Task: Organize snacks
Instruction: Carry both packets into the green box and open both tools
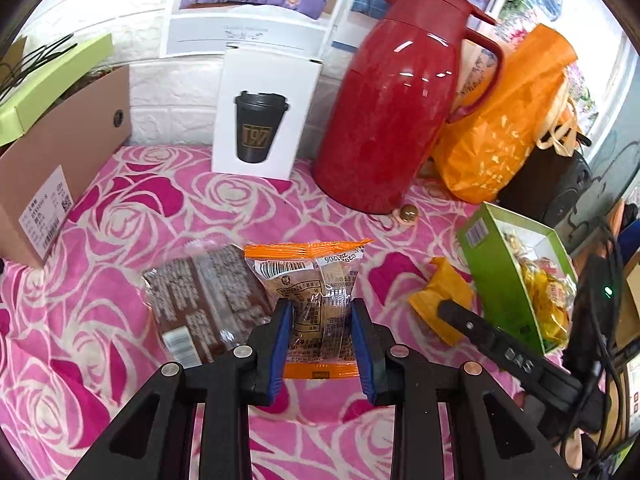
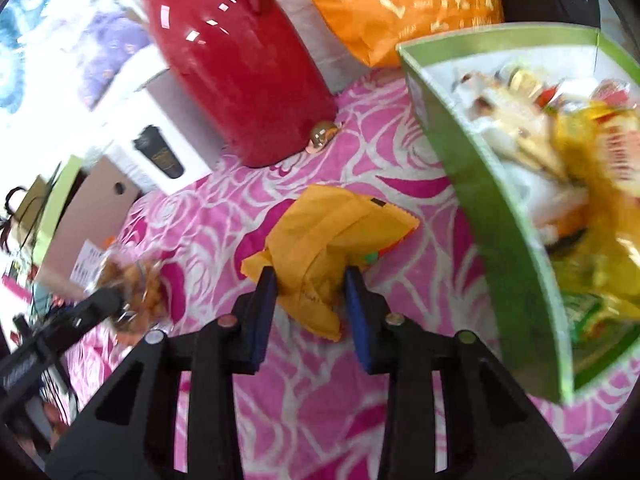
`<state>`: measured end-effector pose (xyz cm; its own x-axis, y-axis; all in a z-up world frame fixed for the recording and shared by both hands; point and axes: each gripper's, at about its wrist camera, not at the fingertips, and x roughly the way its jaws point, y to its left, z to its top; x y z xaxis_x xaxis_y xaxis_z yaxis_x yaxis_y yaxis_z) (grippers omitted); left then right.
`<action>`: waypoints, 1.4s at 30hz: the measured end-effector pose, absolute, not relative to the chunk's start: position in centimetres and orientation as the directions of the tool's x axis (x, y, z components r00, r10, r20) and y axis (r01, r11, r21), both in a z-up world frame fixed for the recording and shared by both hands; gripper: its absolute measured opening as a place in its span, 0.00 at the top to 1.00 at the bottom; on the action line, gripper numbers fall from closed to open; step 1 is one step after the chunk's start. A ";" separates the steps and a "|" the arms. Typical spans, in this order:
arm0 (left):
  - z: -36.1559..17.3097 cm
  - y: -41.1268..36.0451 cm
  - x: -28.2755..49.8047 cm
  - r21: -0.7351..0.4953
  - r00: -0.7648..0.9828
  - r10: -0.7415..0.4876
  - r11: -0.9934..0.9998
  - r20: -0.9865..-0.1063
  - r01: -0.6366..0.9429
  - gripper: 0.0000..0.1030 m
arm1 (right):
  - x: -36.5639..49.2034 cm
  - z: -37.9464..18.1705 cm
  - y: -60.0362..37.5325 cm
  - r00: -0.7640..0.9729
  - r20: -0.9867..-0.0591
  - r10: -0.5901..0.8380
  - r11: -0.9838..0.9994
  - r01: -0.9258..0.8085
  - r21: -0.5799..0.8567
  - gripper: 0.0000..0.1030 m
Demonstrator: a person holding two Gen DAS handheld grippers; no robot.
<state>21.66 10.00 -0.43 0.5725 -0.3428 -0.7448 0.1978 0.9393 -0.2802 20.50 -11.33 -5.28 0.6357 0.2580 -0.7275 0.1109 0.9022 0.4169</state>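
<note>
My left gripper (image 1: 320,312) is open, its blue pads on either side of a clear snack packet with orange ends (image 1: 316,284) lying on the pink rose cloth. A brown snack packet (image 1: 200,296) lies just left of it. My right gripper (image 2: 310,280) is open around a yellow-orange snack packet (image 2: 320,240), which also shows in the left wrist view (image 1: 444,300). A green box (image 2: 504,200) with several snacks inside stands to the right, also in the left wrist view (image 1: 500,276).
A red thermos jug (image 1: 392,112), a white cup box (image 1: 264,116), an orange bag (image 1: 508,120) and a brown carton (image 1: 60,168) stand along the back. A small round bead (image 1: 408,213) lies by the jug. Cables hang at the right edge.
</note>
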 end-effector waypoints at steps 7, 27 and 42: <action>2.3 6.8 19.4 -0.260 0.591 -0.370 0.928 -0.717 0.267 0.72 | 16.1 -0.7 -12.4 0.718 -0.634 0.288 0.915 -0.011 0.404 0.65; 8.4 -15.2 19.0 -0.202 0.485 -0.536 0.787 -0.691 0.582 0.72 | 10.7 3.8 -34.4 0.816 -0.577 -0.012 0.917 0.239 0.319 0.65; 5.0 -23.1 22.6 -0.164 0.459 -0.511 0.778 -0.727 0.606 0.60 | 15.8 0.0 -38.5 0.784 -0.611 0.108 0.928 0.140 0.344 0.41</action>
